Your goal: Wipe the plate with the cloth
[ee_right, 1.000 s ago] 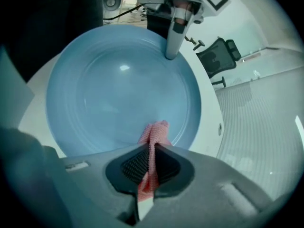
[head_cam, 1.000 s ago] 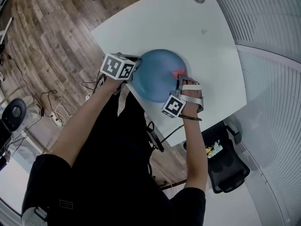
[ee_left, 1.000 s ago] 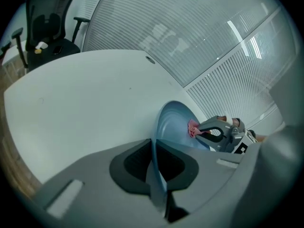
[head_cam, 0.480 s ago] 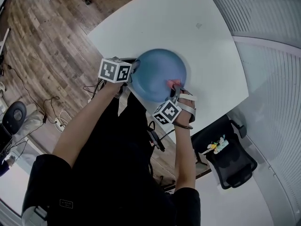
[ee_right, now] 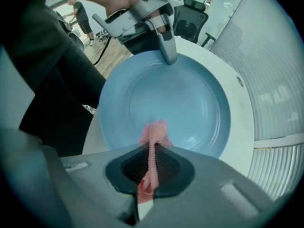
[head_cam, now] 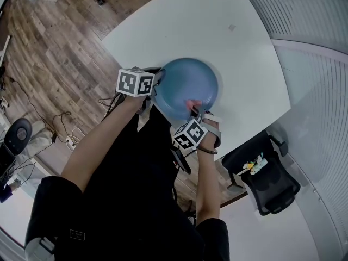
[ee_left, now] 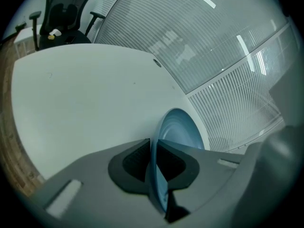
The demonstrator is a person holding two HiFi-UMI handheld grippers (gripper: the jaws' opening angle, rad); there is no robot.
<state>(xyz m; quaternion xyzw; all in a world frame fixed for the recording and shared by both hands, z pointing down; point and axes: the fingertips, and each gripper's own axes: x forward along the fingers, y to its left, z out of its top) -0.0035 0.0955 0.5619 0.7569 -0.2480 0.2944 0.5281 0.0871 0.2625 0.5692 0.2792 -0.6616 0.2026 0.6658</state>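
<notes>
- Your left claw (ee_left: 153,148) has the rim of the blue plate (ee_left: 179,127) between its pads, one pad on each face. Its jaws are easing apart right now, though the pads look to be touching the rim. I judge this hold is there to anchor the plate so it neither slides nor spins under the rubbing.
- From that claw's tips the plate spreads away over the white counter (head_cam: 217,31), lying close to the counter's edge on your side. That keeps both claws within easy reach of it.
- The pink mesh cloth (ee_right: 153,137) is bunched just ahead of your right claw's tips. The bunch lies on the plate's inner slope, near the rim closest to that claw.
- Your right claw (ee_right: 151,163) is closed tight on the cloth, with a strip of it pinched upright between the pads. The claw points down at the plate, which lets the loose end drag flat over the glaze.
- Straight across the plate from the right claw's tips, the left claw grips the opposite rim, so the two work against each other.
- The wipe seems to be under way at the near rim. Whether any dirt remains, I cannot tell.
- If the left claw opens much more, the plate may skid toward the counter's edge.
</notes>
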